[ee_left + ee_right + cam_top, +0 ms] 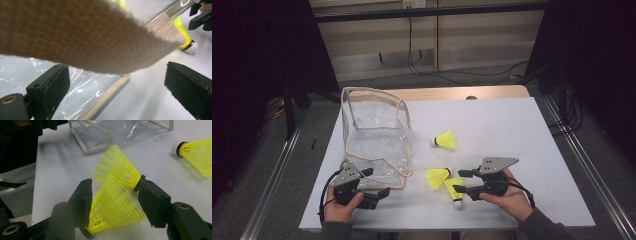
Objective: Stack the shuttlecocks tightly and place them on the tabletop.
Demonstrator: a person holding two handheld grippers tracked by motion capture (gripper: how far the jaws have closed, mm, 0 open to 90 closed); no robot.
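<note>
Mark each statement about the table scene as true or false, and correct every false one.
1. Three yellow shuttlecocks lie on the table. True.
2. The clear bag sits at the table's right side. False: it sits at the left.
3. The right gripper has a shuttlecock between its jaws. True.
4. One shuttlecock is already inside the bag. False: all three lie outside it.
5. The left gripper has its jaws wide apart at the bag's woven edge. True.

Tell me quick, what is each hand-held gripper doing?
Left hand-held gripper: open, by the clear bag's edge, gripping nothing.
Right hand-held gripper: jaws around a yellow shuttlecock; whether they press it cannot be told.
</note>
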